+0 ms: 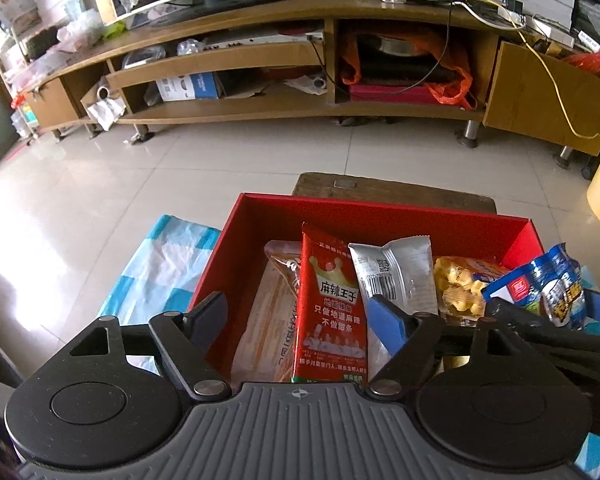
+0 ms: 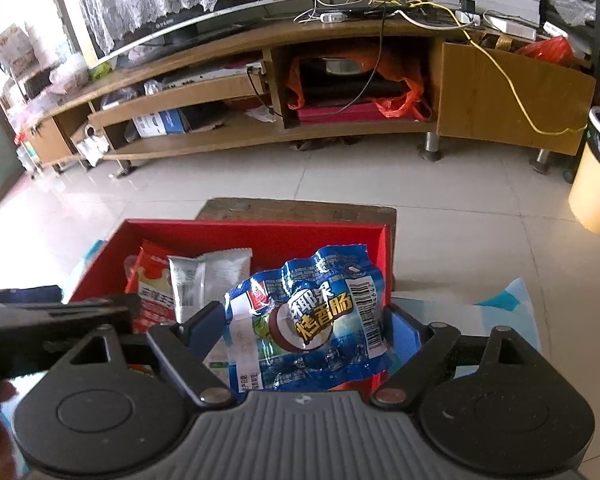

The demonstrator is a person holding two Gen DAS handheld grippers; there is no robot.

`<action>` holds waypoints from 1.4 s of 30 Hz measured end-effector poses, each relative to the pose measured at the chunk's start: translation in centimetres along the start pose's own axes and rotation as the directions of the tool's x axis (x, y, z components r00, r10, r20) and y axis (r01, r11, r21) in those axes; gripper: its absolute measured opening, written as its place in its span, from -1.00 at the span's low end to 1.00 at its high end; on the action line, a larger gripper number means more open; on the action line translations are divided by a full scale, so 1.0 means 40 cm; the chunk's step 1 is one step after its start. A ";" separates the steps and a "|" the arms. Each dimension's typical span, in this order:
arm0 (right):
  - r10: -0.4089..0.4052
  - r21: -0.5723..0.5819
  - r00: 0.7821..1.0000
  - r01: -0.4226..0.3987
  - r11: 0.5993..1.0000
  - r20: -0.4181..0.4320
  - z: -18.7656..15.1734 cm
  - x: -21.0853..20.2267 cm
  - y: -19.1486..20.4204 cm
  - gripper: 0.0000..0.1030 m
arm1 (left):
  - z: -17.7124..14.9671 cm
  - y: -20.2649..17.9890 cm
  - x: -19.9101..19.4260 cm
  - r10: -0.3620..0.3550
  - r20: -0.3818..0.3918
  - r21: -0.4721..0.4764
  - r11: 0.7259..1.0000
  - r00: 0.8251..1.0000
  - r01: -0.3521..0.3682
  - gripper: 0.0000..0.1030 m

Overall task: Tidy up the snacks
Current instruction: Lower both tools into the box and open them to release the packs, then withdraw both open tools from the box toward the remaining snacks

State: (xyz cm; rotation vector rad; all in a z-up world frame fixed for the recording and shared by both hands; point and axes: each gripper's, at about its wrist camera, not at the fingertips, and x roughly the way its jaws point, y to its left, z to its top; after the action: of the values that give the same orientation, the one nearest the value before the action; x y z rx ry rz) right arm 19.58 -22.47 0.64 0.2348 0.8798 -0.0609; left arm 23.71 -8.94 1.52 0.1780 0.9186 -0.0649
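A red box (image 1: 380,210) (image 2: 260,232) holds several snacks: a red spicy-strip packet (image 1: 332,304), a silver packet (image 1: 396,276), a pale orange packet (image 1: 268,320) and a yellow snack bag (image 1: 460,284). My left gripper (image 1: 300,312) is open over the box, its fingers either side of the red packet without touching it. My right gripper (image 2: 304,320) is shut on a blue sausage packet (image 2: 308,320) and holds it over the box's right end. That packet also shows at the right of the left wrist view (image 1: 548,284).
The box rests on a blue-and-white cloth (image 1: 156,268) and a dark wooden stool (image 2: 300,208) on a tiled floor. A long wooden TV stand (image 1: 300,60) runs along the back. A yellow bin (image 2: 596,184) stands at the right.
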 end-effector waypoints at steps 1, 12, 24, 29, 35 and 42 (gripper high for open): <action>-0.002 -0.001 1.000 0.002 1.000 -0.002 0.000 0.001 0.003 0.59 | 0.000 0.002 -0.004 0.002 0.004 0.001 1.000 1.000 -0.002 0.62; 0.016 -0.002 1.000 -0.016 1.000 0.001 0.000 -0.020 -0.001 0.60 | -0.013 0.013 -0.029 -0.003 0.010 0.007 1.000 1.000 0.003 0.66; 0.013 0.002 1.000 -0.013 1.000 0.009 -0.005 -0.029 -0.002 0.69 | -0.027 0.048 -0.048 -0.013 0.006 -0.008 1.000 1.000 0.013 0.67; 0.028 -0.032 1.000 -0.028 0.999 0.007 -0.016 -0.050 0.026 0.69 | -0.051 0.091 -0.042 -0.025 -0.038 -0.029 0.999 0.999 0.024 0.68; 0.059 -0.080 0.998 -0.060 0.995 -0.022 -0.050 -0.067 0.077 0.69 | -0.097 0.135 -0.051 -0.015 -0.077 -0.032 0.999 0.997 0.013 0.68; 0.103 -0.145 0.991 -0.114 0.983 -0.080 -0.116 -0.093 0.142 0.69 | -0.154 0.192 -0.075 -0.010 -0.105 -0.027 1.000 0.994 0.007 0.70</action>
State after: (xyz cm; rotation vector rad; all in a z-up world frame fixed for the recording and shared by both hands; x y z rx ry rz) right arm 14.53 -16.07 1.67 0.1452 0.9378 0.1158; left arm 18.05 -0.33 1.22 0.1542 1.0249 -0.0515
